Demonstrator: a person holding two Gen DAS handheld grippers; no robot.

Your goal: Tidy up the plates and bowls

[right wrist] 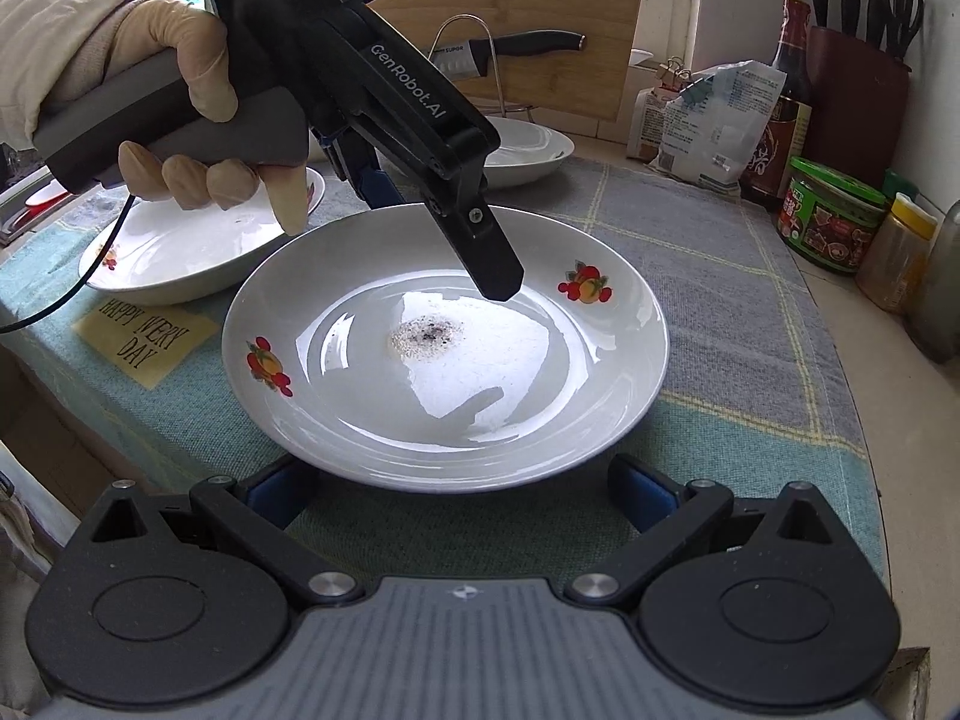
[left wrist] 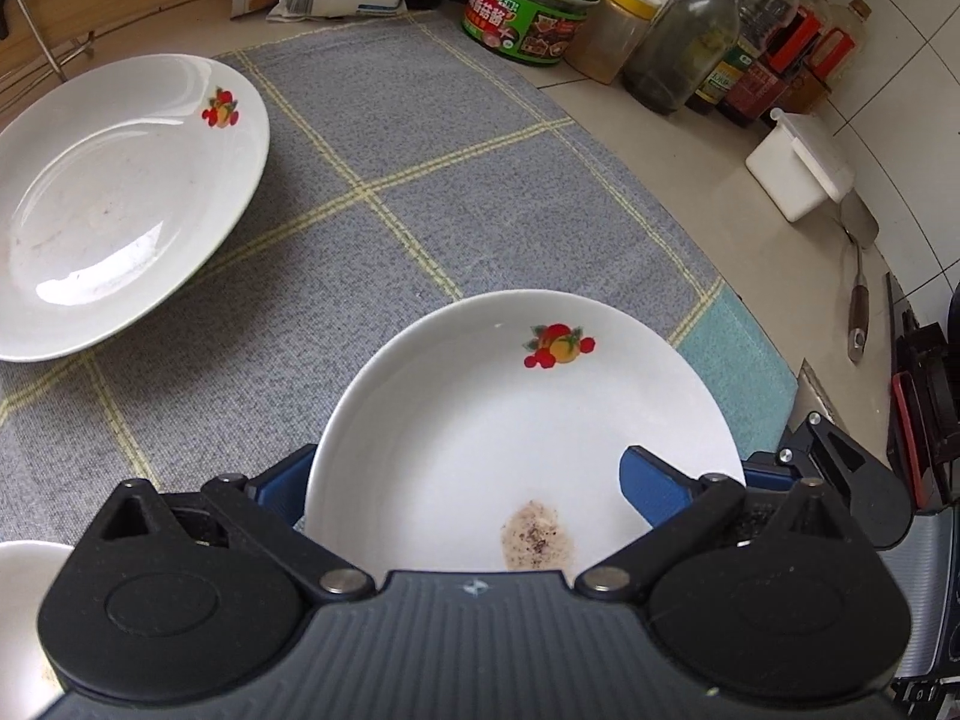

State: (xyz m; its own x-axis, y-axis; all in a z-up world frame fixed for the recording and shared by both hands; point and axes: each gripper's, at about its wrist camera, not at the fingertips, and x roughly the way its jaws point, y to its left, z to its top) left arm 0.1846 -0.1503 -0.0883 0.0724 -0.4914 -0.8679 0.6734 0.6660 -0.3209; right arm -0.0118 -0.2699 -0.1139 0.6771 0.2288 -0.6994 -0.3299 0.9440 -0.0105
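Observation:
A white plate (left wrist: 480, 420) with fruit prints and a brown speckled stain lies on the grey checked cloth (left wrist: 420, 180). My left gripper (left wrist: 462, 468) is open and straddles the plate's rim: its right finger (left wrist: 654, 480) is over the inside and its left finger (left wrist: 279, 480) is partly hidden behind the edge. In the right wrist view a gloved hand (right wrist: 180, 90) holds the left gripper (right wrist: 432, 234) over the same plate (right wrist: 444, 360), one finger tip above the well. My right gripper (right wrist: 459, 480) is open at the plate's near rim and grips nothing.
A second white plate (left wrist: 120, 198) lies at the left and a white rim (left wrist: 24, 600) shows at the bottom left. Two more dishes (right wrist: 180, 252) (right wrist: 528, 150) lie behind. Jars and bottles (left wrist: 690, 42), a white box (left wrist: 792, 174) and a spatula (left wrist: 858, 276) line the tiled wall.

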